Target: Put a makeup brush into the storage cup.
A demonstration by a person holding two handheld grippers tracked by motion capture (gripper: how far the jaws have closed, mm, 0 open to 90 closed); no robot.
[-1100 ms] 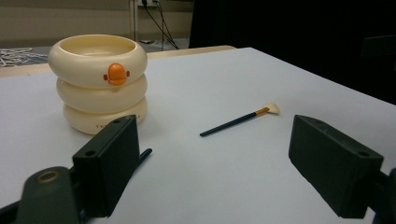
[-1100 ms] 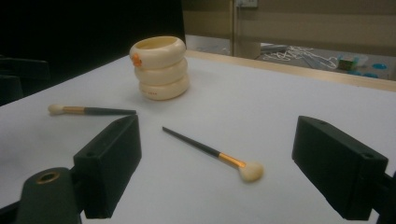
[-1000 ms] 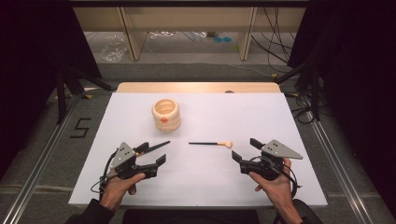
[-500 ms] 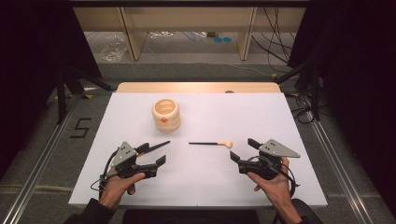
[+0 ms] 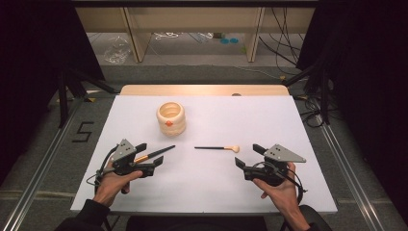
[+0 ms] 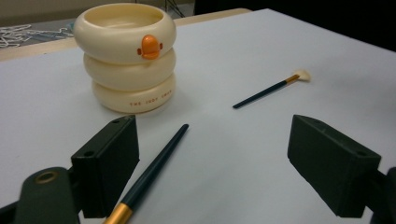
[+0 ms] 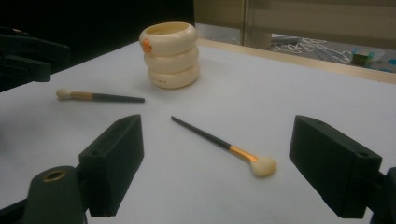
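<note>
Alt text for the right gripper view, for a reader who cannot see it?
Open right tongs frame a makeup brush lying on the white table, its pale head nearer the camera. Behind stand a cream ringed holder and a second brush.

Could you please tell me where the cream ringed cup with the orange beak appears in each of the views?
High view: cream cup stands left of centre, toward the table's far edge.
Left gripper view: upper left, beyond the left jaw.
Right gripper view: upper centre.
Shared landmark: its orange beak.
</note>
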